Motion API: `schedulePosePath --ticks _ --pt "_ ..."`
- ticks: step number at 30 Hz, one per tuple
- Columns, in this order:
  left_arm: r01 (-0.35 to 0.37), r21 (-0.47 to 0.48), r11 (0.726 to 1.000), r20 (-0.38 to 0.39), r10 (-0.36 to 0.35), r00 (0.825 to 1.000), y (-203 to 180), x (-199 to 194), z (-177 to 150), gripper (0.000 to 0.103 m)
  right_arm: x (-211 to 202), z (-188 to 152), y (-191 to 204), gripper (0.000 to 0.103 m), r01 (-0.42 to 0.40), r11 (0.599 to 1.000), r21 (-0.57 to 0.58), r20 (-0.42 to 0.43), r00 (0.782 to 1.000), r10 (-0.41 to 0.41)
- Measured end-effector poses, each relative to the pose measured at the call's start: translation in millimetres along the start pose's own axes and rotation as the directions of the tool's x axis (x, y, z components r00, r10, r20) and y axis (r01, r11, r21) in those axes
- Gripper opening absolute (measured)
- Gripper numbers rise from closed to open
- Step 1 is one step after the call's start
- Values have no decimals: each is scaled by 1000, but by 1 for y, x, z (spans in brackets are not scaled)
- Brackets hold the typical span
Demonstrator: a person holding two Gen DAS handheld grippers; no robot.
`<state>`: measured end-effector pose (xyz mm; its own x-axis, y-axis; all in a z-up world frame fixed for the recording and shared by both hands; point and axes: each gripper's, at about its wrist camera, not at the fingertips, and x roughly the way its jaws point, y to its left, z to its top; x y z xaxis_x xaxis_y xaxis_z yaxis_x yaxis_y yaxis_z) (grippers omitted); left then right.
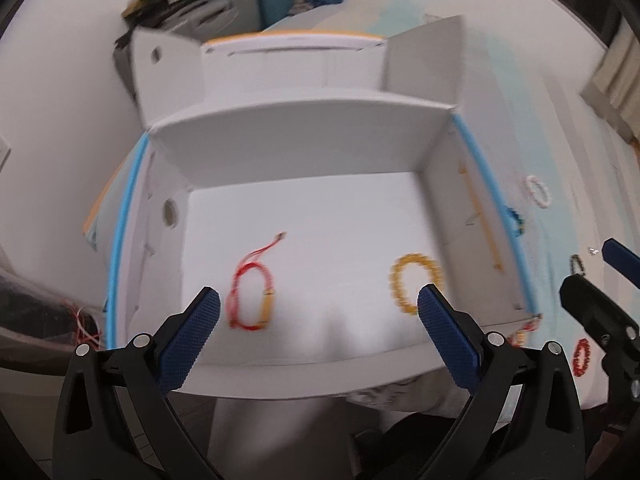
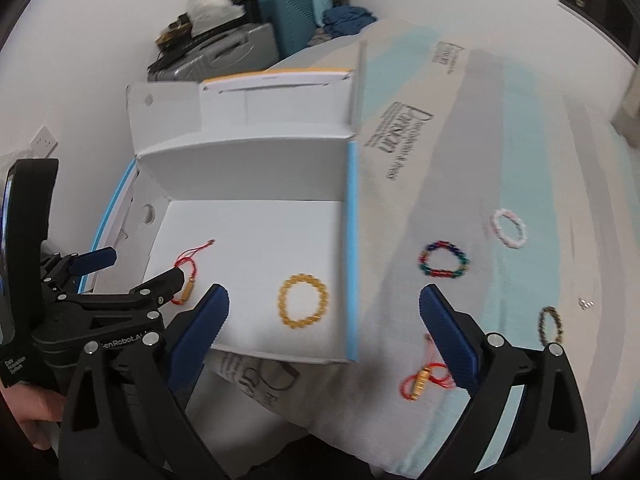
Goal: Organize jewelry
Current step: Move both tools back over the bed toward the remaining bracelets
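We see both sets of fingers spread wide and empty: left gripper [image 1: 319,308] above the red cord bracelet [image 1: 250,290] and yellow bead bracelet [image 1: 414,284] in the box [image 1: 304,140]; right gripper [image 2: 324,306] likewise.

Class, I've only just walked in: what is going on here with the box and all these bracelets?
A person holds tongs in each hand, sorting bracelets into a white box on a bed. The left tongs and right tongs are both open and empty above it. A red cord bracelet and a yellow bead bracelet lie inside. Outside wait a multicoloured bracelet, a pale bracelet, a dark bracelet and another red cord bracelet.
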<state>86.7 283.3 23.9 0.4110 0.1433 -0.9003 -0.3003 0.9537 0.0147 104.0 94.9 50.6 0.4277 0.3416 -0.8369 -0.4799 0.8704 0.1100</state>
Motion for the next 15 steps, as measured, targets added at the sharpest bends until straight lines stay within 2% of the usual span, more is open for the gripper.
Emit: schedulePosePath --ticks 5,15 --pt "47 57 997 23 -48 999 -48 -10 0 97 -20 -11 -38 94 22 999 46 19 1000 -23" --pt "144 161 976 38 -152 988 -153 -11 -3 97 -50 -38 -139 94 115 979 166 24 992 -121"
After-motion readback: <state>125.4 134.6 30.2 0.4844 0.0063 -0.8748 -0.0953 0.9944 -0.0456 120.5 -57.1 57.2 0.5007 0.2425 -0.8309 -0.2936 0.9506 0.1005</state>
